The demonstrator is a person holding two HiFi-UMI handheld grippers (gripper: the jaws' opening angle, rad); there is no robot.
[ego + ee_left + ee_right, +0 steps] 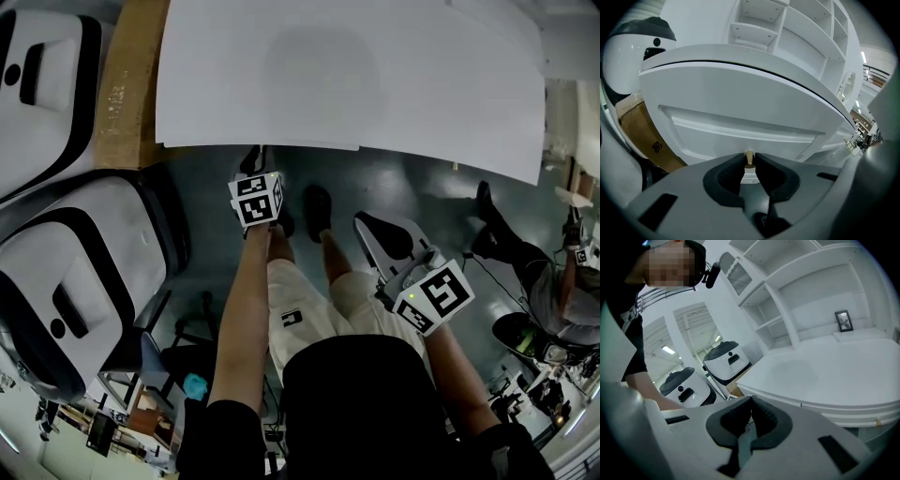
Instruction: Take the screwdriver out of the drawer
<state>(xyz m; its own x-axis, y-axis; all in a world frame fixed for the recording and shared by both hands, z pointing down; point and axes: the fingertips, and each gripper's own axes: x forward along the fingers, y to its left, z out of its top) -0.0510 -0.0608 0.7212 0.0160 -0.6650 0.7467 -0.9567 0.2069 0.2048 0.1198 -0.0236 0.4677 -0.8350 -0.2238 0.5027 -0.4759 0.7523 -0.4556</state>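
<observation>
At the bench (356,75) edge, the left gripper (749,162) is clamped on a small brass knob (749,155), its ribbed black pads pressed to both sides of it. That knob sits on a smooth white drawer (740,117) front with a recessed panel, just under the bench's curved top. I cannot see the screwdriver in any view. Off to the side, the right gripper (751,401) has its jaws together with nothing between them. A brown cardboard box (647,136) stands beside the drawer.

A knob (749,157) sits on the drawer (740,123) beneath the tabletop (740,56).
</observation>
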